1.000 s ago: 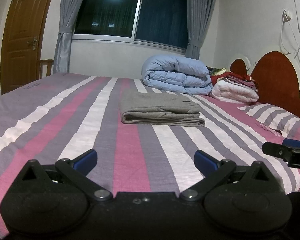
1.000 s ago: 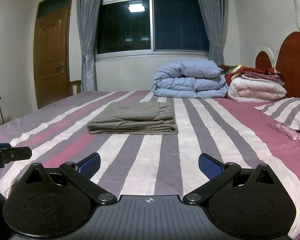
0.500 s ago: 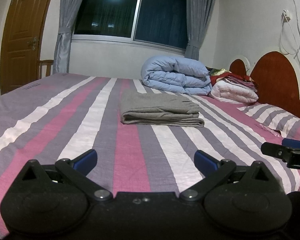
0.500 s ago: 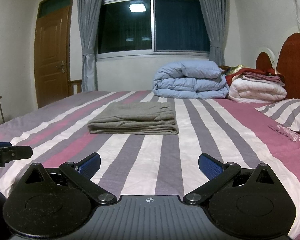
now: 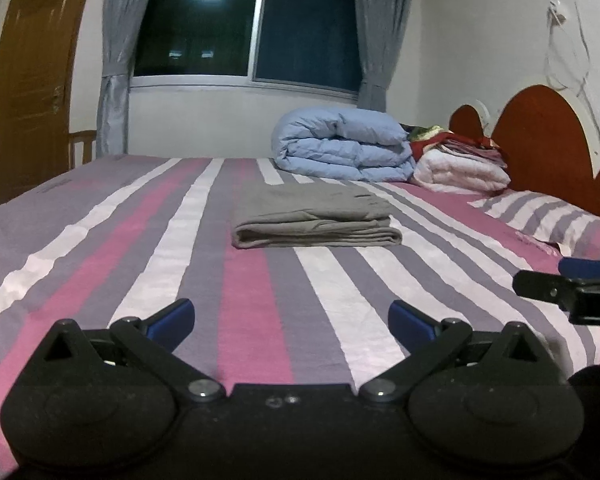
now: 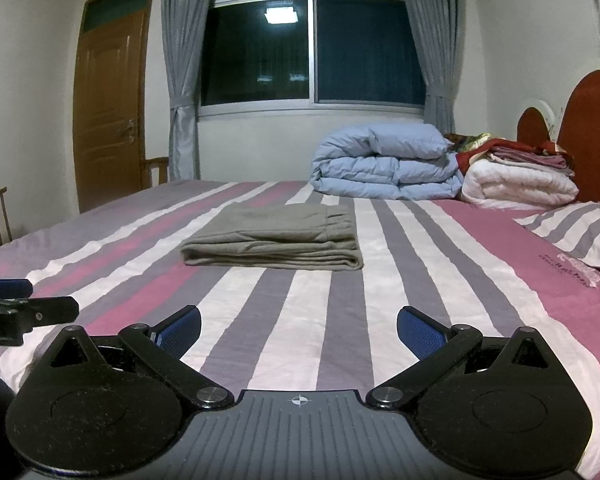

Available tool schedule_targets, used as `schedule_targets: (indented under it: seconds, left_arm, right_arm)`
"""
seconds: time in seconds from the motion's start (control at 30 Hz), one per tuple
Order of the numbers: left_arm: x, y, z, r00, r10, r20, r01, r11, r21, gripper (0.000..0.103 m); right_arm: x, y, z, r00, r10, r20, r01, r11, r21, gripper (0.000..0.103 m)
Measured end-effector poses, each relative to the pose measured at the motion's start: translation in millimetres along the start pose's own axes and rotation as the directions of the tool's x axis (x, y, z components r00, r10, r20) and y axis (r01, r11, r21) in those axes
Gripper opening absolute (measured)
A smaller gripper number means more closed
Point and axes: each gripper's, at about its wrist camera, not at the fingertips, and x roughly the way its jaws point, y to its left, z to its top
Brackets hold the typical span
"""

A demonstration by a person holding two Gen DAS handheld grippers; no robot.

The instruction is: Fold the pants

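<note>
Pants (image 5: 314, 220) unmoved, folded; both grippers' fingers (image 5: 171, 319) remain apart

Grey-beige pants (image 5: 314, 216) on pink, grey and white striped bedsheet (image 5: 140, 248); pale-blue duvet (image 5: 344, 148).

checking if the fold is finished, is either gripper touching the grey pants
Apart. In the right wrist view bare striped bedsheet lies between the open right gripper and the folded pants; the left wrist view shows the same gap before the left gripper.

The frame edge is cutting off my right tool (image 5: 572, 292) in the left view, and the printing on the bedsheet (image 6: 572, 270) is reading too small.
</note>
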Motion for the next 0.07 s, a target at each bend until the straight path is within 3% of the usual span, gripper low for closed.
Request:
schedule_targets:
  seconds: [0.07]
  left_arm:
    - [0.1,-1.3,-0.4,1.0,-0.008,-0.001,0.008,1.0,0.004,0.097]
  right_arm:
    - [-0.1,0.4,-0.1,1.0,-0.001,0.0,0.001,1.0,0.001,0.103]
